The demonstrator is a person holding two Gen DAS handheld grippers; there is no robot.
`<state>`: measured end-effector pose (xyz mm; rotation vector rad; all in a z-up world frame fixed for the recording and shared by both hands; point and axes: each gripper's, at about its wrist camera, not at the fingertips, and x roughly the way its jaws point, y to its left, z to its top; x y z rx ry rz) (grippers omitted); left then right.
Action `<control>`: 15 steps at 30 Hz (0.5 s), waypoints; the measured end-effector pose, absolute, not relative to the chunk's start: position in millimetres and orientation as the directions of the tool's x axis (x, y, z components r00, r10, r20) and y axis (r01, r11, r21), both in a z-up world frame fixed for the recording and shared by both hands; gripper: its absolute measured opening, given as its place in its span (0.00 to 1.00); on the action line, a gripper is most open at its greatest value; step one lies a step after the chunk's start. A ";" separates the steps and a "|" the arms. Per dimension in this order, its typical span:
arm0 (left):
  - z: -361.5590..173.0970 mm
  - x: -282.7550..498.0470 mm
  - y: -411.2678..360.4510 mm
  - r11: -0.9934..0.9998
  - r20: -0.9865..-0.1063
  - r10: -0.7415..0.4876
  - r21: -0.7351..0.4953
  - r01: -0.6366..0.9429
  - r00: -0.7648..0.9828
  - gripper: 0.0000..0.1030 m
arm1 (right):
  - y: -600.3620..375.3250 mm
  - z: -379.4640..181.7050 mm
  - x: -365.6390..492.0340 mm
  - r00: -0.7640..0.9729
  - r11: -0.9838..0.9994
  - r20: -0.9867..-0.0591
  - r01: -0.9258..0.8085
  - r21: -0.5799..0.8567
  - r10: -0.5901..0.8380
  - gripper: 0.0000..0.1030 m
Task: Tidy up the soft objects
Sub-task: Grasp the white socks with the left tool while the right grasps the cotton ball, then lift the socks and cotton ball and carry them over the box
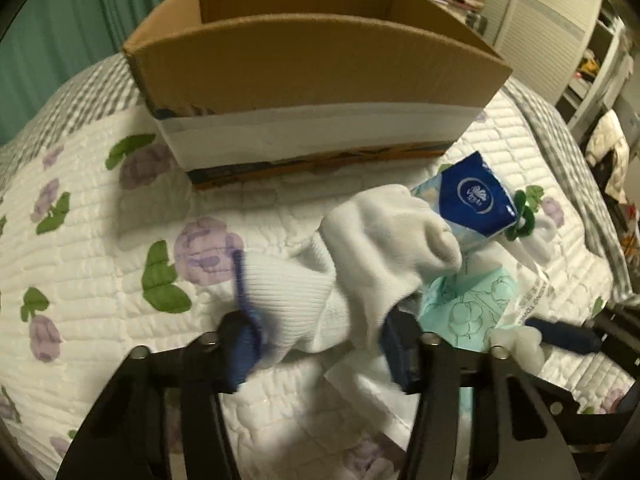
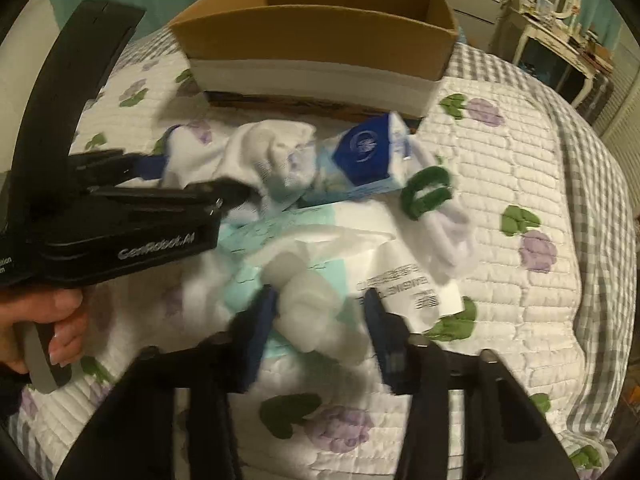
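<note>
A white sock [image 1: 360,256] lies on the quilted bed between the blue fingers of my left gripper [image 1: 320,316], whose jaws stand wide around it. The sock also shows in the right wrist view [image 2: 264,152]. Beside it lie a blue tissue pack [image 1: 476,200] [image 2: 368,152], a mint-and-white plastic package [image 1: 468,304] [image 2: 320,240] and a green-cuffed white sock [image 2: 436,200]. My right gripper [image 2: 320,320] has open jaws around a white cotton wad [image 2: 308,296] on the package. An open cardboard box [image 1: 312,64] [image 2: 312,36] stands behind.
The floral quilt [image 1: 100,240] covers the bed, with a grey checked border [image 2: 592,160] at its edges. A hand holds the left gripper's body [image 2: 120,232] at the left of the right wrist view. Furniture stands beyond the bed.
</note>
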<state>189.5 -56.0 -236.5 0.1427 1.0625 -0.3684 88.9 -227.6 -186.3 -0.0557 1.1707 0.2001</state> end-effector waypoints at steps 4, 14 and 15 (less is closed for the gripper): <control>-225.2 183.2 -46.0 0.935 -0.862 -0.221 -0.055 0.349 0.456 0.34 | -228.9 -179.3 82.6 0.380 0.981 -0.914 -0.175 0.080 0.142 0.29; -199.2 154.4 -27.2 0.945 -0.829 -0.225 -0.057 0.323 0.512 0.28 | -244.6 -142.3 59.5 0.448 0.991 -0.885 -0.100 0.091 0.126 0.28; -195.8 150.8 -25.0 0.946 -0.825 -0.226 -0.060 0.319 0.518 0.28 | -245.3 -138.2 56.4 0.458 0.992 -0.881 -0.094 0.088 0.122 0.28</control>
